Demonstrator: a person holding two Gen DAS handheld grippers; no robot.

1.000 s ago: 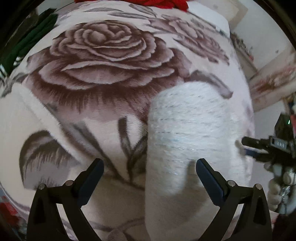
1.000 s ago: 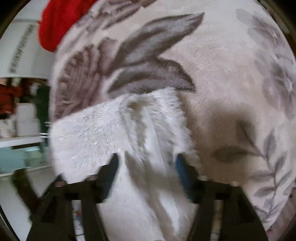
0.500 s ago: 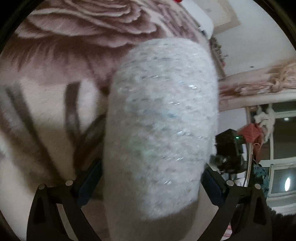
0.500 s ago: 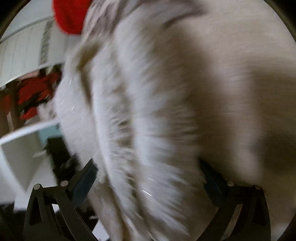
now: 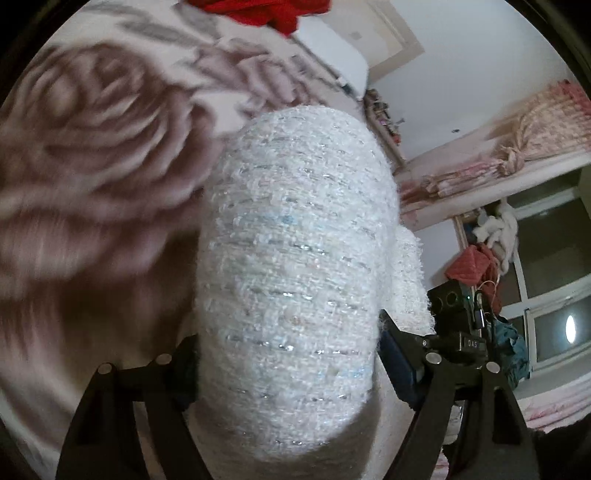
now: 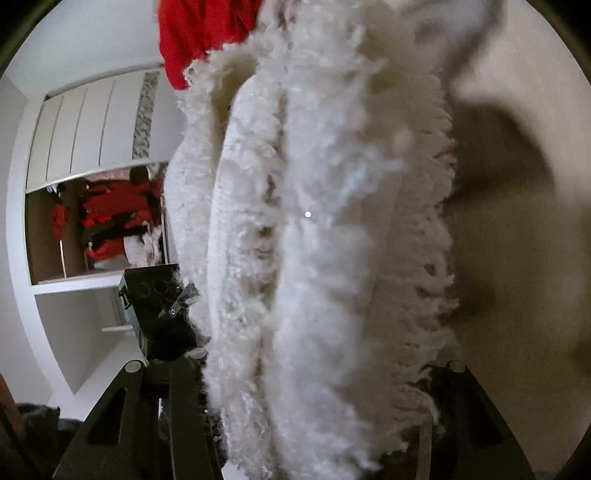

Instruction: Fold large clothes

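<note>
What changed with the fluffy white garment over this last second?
Both grippers, left and right, moved in around the white garment, lifting it off the rose blanket; their jaws are closing with it between them. The red cloth stayed put.

Around me the walls [image 5: 461, 74] are plain white. At two o'clock from my left side a pink floral curtain [image 5: 535, 122] is bunched and tied above a dark window [image 5: 546, 295] at three o'clock, a lamp's glare in its pane. At nine o'clock from my right side stands a white wardrobe [image 6: 88, 122], its open shelf [image 6: 103, 221] full of red clothes.
</note>
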